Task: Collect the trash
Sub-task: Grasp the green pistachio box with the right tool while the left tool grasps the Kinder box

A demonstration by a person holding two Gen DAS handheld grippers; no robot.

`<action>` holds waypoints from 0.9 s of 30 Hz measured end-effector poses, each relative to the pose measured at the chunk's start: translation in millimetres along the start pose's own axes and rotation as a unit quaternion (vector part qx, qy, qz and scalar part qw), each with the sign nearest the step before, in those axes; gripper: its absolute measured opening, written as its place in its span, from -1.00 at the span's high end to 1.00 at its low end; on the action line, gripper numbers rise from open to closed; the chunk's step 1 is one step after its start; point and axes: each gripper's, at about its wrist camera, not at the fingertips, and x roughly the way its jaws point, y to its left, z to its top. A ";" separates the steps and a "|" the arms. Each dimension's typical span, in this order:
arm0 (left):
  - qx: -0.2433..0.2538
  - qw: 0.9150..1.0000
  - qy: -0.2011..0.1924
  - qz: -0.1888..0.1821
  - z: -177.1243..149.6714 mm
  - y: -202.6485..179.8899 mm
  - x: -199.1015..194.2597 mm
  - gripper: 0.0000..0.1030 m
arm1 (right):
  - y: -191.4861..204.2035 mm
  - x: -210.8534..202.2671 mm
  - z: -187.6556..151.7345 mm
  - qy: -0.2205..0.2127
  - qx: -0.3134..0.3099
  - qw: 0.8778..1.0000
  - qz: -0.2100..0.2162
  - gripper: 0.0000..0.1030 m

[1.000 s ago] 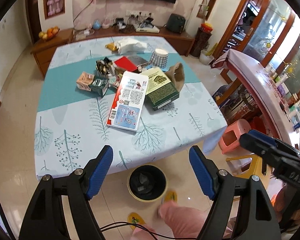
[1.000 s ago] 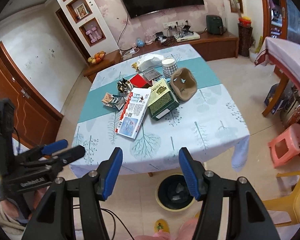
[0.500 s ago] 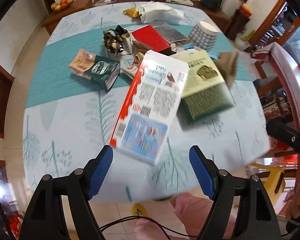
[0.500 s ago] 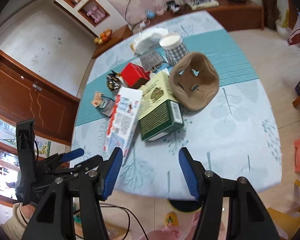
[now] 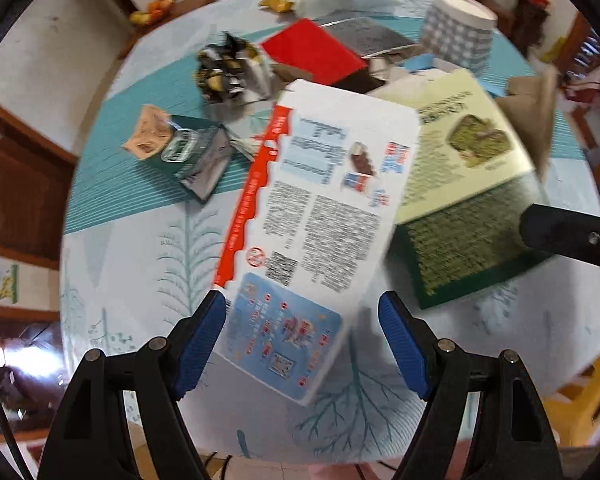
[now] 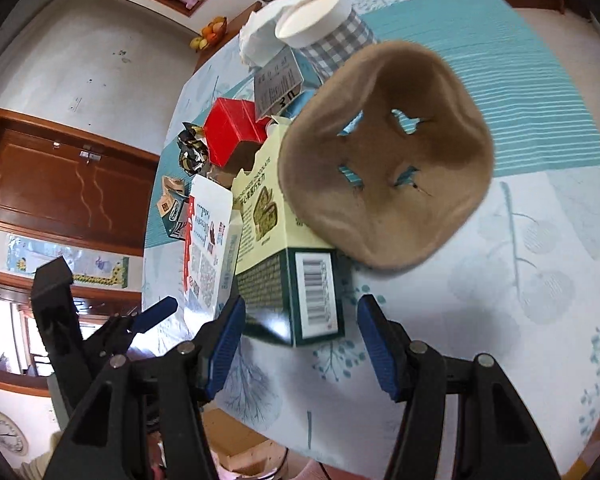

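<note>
**Both hand-held grippers closing in on the boxes**

What's changed: a sec ago both views were looking down from well back, w/ the whole surface and the black bin on the floor in sight. Now the bin is out of frame and the boxes are filling both views, so both hand-held grippers have dropped in close. Judging by that, the reach phase is nearly over and the first pick is coming up; nothing collected yet.

Left hand-held gripper: jaws standing wide, nothing between the pads touching them. It's tilting steeply down over the near end of the white box, the long flat one w/ the red edge. That box is lying flat on the surface, its near corner sitting between the blue fingertips in view, prob. still above it, not gripping.

Right hand-held gripper: also wide, empty. It's angling down toward the barcode end of the green box, which is lying just right of the white box, touching it along one side. A brown cup tray is leaning on the green box's far end.

Rest of the trash is sitting beyond the white box: red box, checked tub, crumpled wrapper, small dark-green carton.

Watch-out: the tray will prob. slide off if the green box gets lifted first.
</note>
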 end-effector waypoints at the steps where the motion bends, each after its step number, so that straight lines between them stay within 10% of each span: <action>1: -0.004 1.000 -0.005 0.011 -1.6 0.6 -0.6 -0.50 | -1.1 2.0 1.9 0.003 0.001 1.000 0.004 -0.14; 10: -0.010 0.995 -0.018 0.102 -4.6 -21.6 11.9 -0.47 | -6.5 16.1 9.6 0.023 -0.005 0.999 0.031 -0.14; 12: -0.017 0.994 -0.013 0.108 -1.8 -22.6 15.6 -0.17 | -4.2 17.6 9.0 0.026 -0.012 0.999 0.039 0.06; 16: -0.041 0.993 -0.019 0.110 1.4 -19.7 11.1 0.32 | -0.8 18.5 7.2 0.033 -0.017 0.998 0.048 0.24; 27: -0.118 0.991 -0.053 0.036 -2.2 25.9 -36.3 0.78 | 11.4 -0.3 -8.3 0.015 -0.041 0.998 0.042 0.43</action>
